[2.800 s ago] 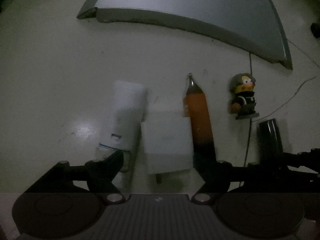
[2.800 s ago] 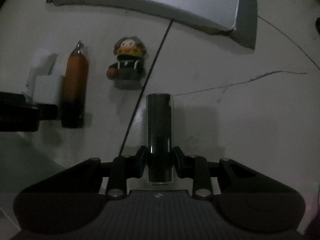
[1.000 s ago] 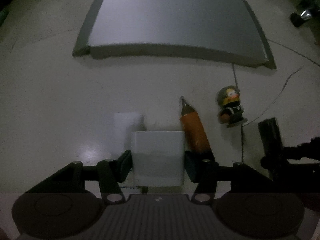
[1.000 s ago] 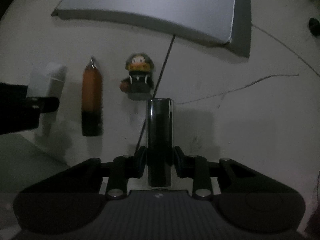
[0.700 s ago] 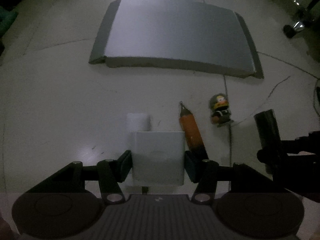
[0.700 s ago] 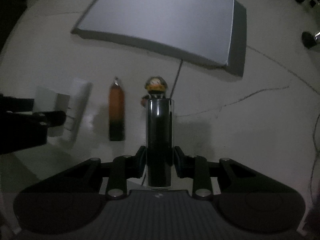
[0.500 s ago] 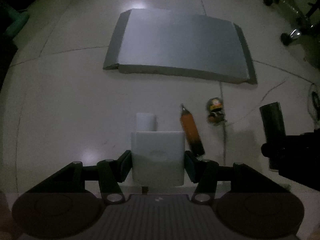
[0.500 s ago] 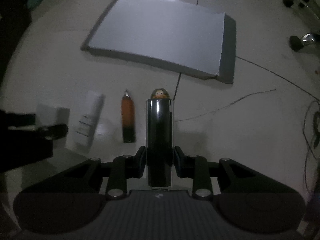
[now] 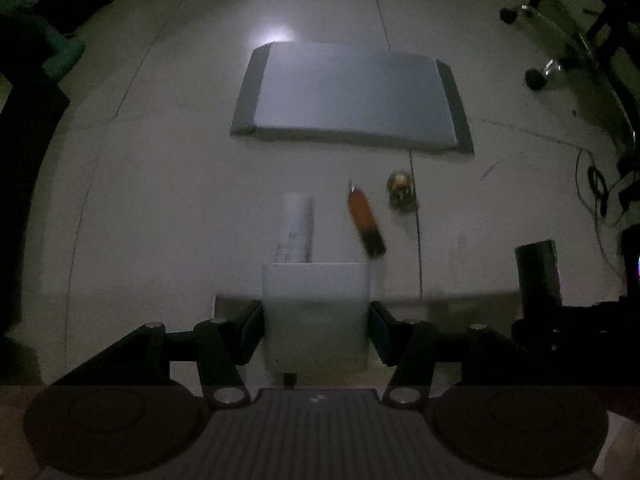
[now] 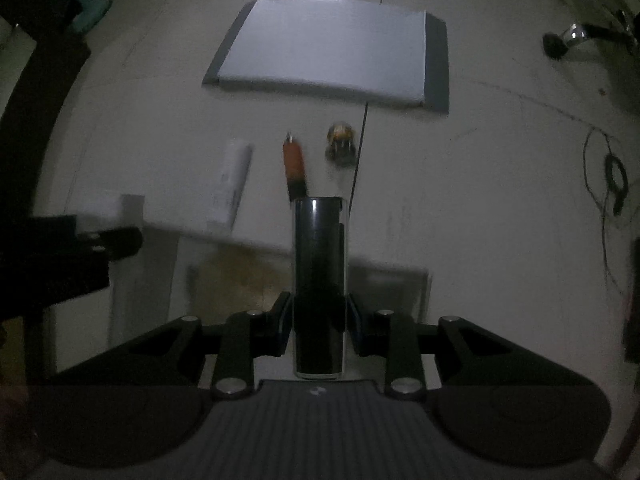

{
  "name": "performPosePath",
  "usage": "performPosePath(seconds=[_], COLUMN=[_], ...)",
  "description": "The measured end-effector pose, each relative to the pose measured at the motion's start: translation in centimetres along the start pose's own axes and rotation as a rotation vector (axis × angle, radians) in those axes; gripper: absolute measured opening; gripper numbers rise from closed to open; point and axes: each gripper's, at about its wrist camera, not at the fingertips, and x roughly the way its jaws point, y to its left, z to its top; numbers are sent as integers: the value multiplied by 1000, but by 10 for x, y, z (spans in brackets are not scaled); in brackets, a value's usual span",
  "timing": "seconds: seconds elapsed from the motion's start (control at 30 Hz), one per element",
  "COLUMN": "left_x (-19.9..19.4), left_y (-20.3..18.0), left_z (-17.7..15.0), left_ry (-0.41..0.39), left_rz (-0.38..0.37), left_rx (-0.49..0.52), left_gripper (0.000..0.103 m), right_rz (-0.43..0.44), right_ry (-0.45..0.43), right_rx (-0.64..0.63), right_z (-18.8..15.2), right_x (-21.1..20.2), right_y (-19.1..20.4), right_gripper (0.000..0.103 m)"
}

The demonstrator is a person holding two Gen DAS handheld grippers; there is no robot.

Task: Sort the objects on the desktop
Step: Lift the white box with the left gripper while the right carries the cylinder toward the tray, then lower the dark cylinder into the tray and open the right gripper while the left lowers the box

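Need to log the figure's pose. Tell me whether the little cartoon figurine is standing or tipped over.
Cannot tell. The figurine sits on the floor beside the orange pen, but both views are too dark and blurred to show its pose.

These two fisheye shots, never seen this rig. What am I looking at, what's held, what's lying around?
There is no robot arm: a person carries a two-finger claw in each hand, and a camera on each looks forward along its fingers.

In the left wrist view, the left claw is shut on a white boxy plastic block. In the right wrist view, the right claw is shut on a dark glossy cylinder.

Both are held above a pale floor. On it lie a flat grey rectangular pad, a white slim remote-like bar, an orange pen-shaped object with a dark end and a small toy figurine with an orange face. The pictures are dim, so finer detail is unclear.
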Motion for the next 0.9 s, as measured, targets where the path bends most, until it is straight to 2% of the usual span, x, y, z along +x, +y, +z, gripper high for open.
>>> performPosePath(seconds=[0.1,0.23,0.5,0.6,0.9], left_x=[4,17,66,89,148], left_y=[3,6,6,10,23], left_z=[-19,-39,-78,-85,-95], left_ry=[27,55,154,191,243], left_rz=[14,11,7,17,61], left_rx=[2,-14,-48,-55,-65], left_gripper=[50,50,50,50,50], right_rz=[10,-20,-48,-61,-122], right_ry=[28,52,120,147,120], right_rx=[26,47,118,90,133], right_z=[-21,-36,-59,-65,-65], right_x=[2,14,61,86,138], right_y=[-2,-2,-2,5,1], right_gripper=[31,31,31,31,31])
